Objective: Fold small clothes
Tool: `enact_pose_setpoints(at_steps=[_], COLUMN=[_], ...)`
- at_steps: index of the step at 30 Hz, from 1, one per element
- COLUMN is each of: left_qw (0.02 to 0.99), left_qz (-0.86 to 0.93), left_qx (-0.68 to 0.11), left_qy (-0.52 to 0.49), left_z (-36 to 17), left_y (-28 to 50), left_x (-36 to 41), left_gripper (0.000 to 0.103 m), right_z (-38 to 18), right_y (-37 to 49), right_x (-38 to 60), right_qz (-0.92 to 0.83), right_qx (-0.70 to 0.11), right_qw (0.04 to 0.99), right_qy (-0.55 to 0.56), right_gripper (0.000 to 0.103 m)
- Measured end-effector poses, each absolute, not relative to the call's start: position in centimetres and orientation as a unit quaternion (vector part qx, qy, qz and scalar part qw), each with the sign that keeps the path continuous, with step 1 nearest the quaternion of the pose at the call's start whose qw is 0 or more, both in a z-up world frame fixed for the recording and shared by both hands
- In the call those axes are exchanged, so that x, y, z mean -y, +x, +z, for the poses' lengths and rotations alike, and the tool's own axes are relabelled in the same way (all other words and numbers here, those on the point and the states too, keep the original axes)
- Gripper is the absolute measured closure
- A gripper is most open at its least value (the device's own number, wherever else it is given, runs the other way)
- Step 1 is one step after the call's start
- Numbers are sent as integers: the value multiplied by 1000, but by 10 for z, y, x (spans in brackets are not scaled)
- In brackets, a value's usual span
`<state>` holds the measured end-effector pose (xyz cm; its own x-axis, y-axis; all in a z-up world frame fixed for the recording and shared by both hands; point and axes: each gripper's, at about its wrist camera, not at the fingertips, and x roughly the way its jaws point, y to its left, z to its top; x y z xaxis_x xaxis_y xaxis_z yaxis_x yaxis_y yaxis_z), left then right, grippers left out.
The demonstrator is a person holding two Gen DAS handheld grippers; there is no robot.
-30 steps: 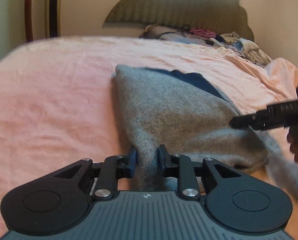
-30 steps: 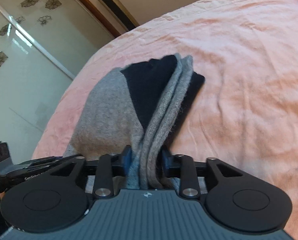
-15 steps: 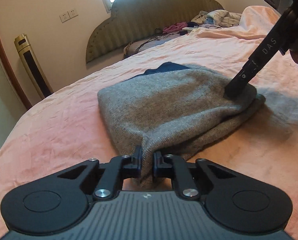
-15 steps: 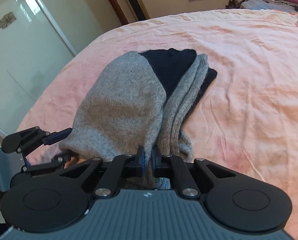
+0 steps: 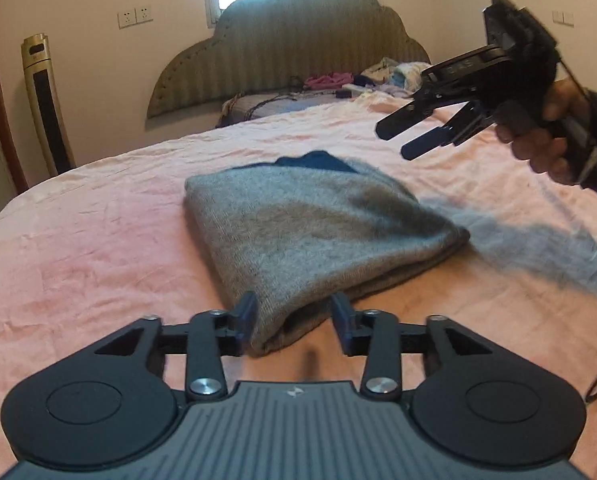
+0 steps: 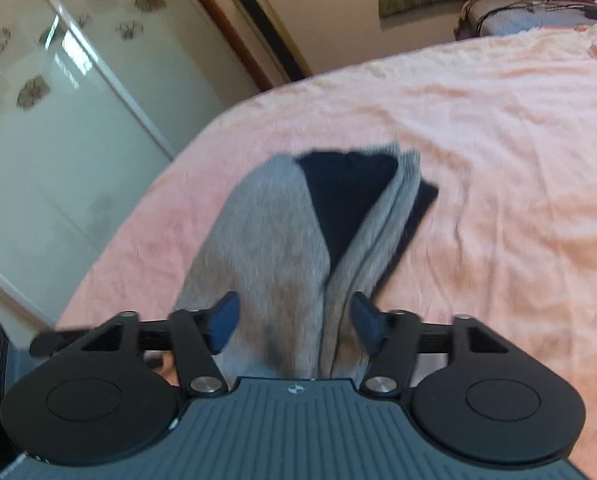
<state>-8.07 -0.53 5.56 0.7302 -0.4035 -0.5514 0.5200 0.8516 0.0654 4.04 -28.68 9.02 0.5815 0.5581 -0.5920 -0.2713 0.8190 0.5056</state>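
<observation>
The grey garment (image 5: 298, 236) is judged folded on the bed (image 5: 78, 248); both tools, left tool (image 5: 294, 326) and right tool (image 6: 294, 326), are being opened, nothing pinched, so withdrawal is required.

The left gripper (image 5: 294, 322) points downward, jaws opening, pads apart. The right gripper (image 5: 396, 140), gripped by a bare hand (image 5: 546, 136) in a dark sleeve, is raised, jaws opening.

Black left gripper (image 5: 294, 326) with blue pads (image 5: 245, 320), silver screws and a ribbed grey body.
</observation>
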Motion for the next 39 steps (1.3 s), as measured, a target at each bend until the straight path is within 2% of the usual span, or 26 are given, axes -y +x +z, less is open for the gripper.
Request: enact_pose_setpoints(at_steps=[1,3,5,7,9,10,11,15,16,17,18,19,20,23,27,29,30,31,32,36,37,39], left_qw=[929,934,936,936,936,933,930,929,929,929,926,920,912,885,837,834,836,841,859,912,915,924], left_qz=[-242,-229,-213,-201,-180,-178,-178,-174,-169,-165,-161,-160,-161,-165,-184,-183,-181,-177,-169,-161,-153,-143], left_qx=[-264,-262,-275,-285,-301,-312,-319,-328,-329,-331,-337,-346,-357,-391,-446,-445,-450,-454,-440,-377,-373,-352], left_qy=[97,78,58,43,38,31,24,0,-15,-32,-59,-93,-125,-192,-257,-270,-256,-235,-200,-23,8,33], left_z=[59,62,61,59,54,51,48,49,51,53,54,55,53,42,19,15,16,20,30,46,41,40], left_y=[-78,-69,-60,-54,-52,-51,-51,-45,-37,-29,-17,-1,16,71,135,151,156,157,153,127,126,118], left_x=[6,8,10,11,14,13,13,3,-3,-9,-17,-26,-32,-40,-34,-27,-20,-10,0,45,54,60], left_gripper=[38,37,37,37,37,37,37,37,37,35,34,32,32,32,32,37,49,63,71,73,72,66], right_z=[93,91,74,57,48,50,48,42,46,51,57,63,67,52,32,27,26,25,26,62,61,40], right_y=[54,90,128,157,172,174,179,191,185,177,169,160,154,155,163,172,174,178,183,164,163,172], right_x=[290,291,288,280,265,257,253,272,272,273,276,283,292,314,312,305,299,294,286,276,277,283], right_qz=[229,218,183,152,145,147,146,130,136,140,141,141,139,128,144,159,165,168,166,199,198,173], right_qx=[-386,-395,-428,-455,-461,-451,-449,-457,-455,-450,-441,-423,-404,-426,-437,-438,-436,-443,-455,-370,-363,-403], right_qw=[872,865,852,845,852,866,874,868,867,868,871,877,882,860,842,832,833,832,833,891,896,885], right_qy=[195,219,240,235,200,159,117,147,150,158,166,178,198,249,281,302,298,288,267,175,160,158], right_gripper=[30,33,43,48,67,95,97,97,89,73,60,33,18,22,23,24,28,59,75,77,78,76])
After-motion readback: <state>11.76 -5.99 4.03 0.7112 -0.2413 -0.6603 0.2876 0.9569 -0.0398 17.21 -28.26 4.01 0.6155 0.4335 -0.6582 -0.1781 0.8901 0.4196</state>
